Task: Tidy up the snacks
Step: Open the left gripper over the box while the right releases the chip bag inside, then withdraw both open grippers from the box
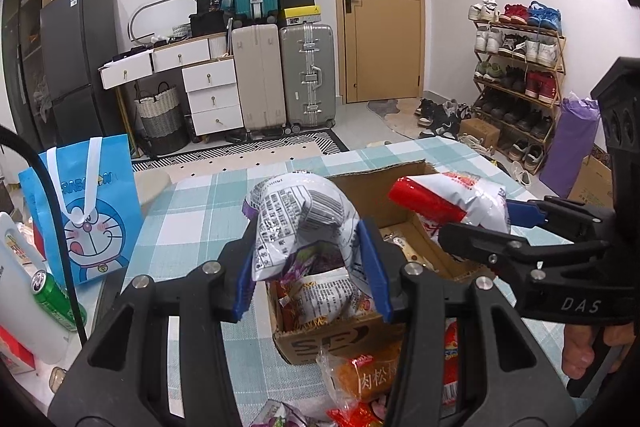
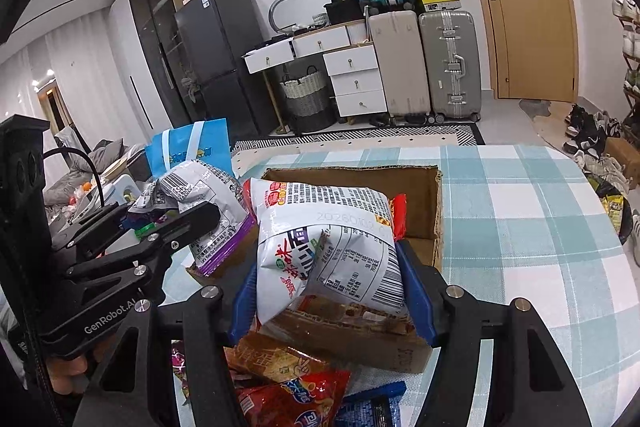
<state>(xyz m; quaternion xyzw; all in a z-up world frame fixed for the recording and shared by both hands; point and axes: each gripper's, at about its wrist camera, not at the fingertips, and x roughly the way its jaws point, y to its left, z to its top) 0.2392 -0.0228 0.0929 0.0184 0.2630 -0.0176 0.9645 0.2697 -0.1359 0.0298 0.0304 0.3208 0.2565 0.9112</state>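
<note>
The left gripper (image 1: 312, 267) is clamped on a purple-trimmed snack bag (image 1: 304, 223) above the near end of the open cardboard box (image 1: 340, 341). The right gripper (image 2: 332, 291) grips a red-and-white snack bag (image 2: 328, 243) over the same box. Loose packets (image 2: 296, 391) crowd the near box edge. The plaid tablecloth (image 2: 520, 227) lies bare rightward. Suitcases (image 1: 288, 75) and a door (image 1: 380, 3) stand beyond.

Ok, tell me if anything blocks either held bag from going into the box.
Nothing visible does. The left gripper holds the purple-trimmed bag and the right gripper holds the red-trimmed bag, both above the open cardboard box. Other packets already fill its near end.
</note>
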